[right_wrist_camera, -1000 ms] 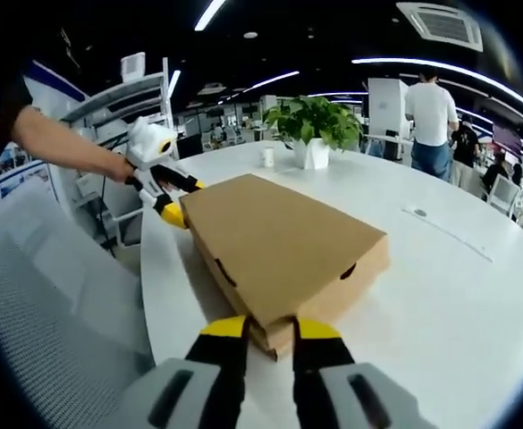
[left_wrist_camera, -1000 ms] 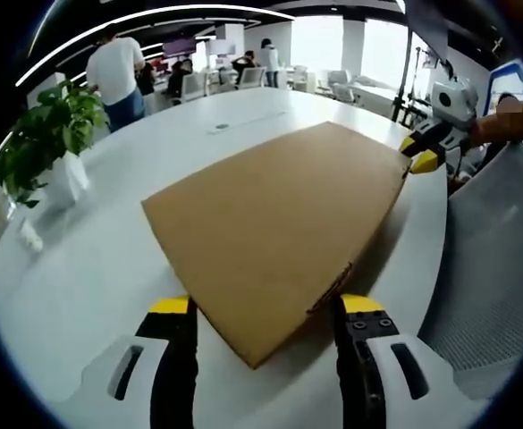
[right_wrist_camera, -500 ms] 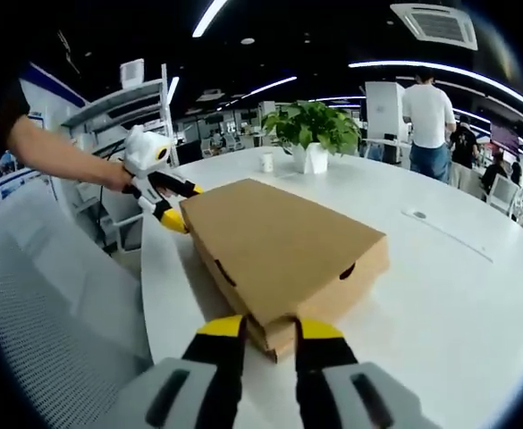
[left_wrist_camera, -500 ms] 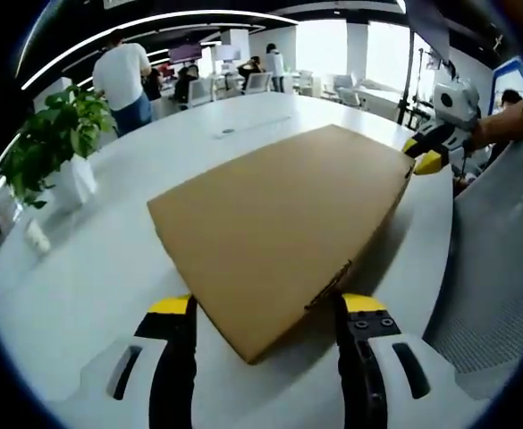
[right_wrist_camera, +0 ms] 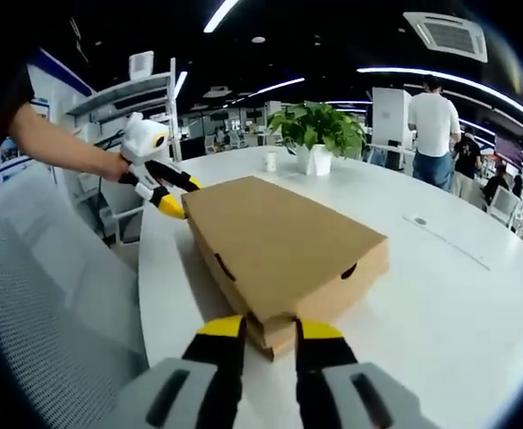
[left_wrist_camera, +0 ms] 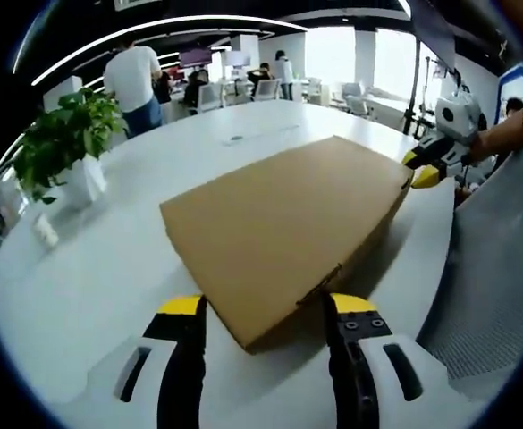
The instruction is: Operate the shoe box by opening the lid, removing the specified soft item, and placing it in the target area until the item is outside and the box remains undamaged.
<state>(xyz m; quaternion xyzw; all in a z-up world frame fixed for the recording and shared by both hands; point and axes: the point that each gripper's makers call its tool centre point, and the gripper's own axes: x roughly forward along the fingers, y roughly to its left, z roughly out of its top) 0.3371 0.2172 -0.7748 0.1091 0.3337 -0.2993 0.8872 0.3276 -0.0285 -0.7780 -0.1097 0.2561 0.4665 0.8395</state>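
A: Left gripper (left_wrist_camera: 263, 308), jaws first?

B: Spread wide, one either side of the box (left_wrist_camera: 283, 223) near corner. Pinching nothing.

A: Right gripper (right_wrist_camera: 268, 329)?

B: Jaws close together at the opposite corner, yellow tips at the box's lower edge. Cannot tell whether gripping the cardboard or merely touching it.

A: How far along?

B: Barely begun, judging by the lid (right_wrist_camera: 274, 237): flat and shut, no gap at the seam. Soft item unseen, presumably inside. Left to do: raise lid, lift item out, set it down in the target area, wherever on the worktop (left_wrist_camera: 91, 268) that is; not marked. Box unharmed so far.

A: Where is the box?

B: Lying flat on the white worktop, near the edge beside a mesh chair (right_wrist_camera: 42, 286). Potted plant (right_wrist_camera: 315, 134) well apart, farther back.

A: Anything different from half a second ago?

B: Little. Left jaws slightly narrower and closer around the corner. Right jaws much the same. Lid no higher.
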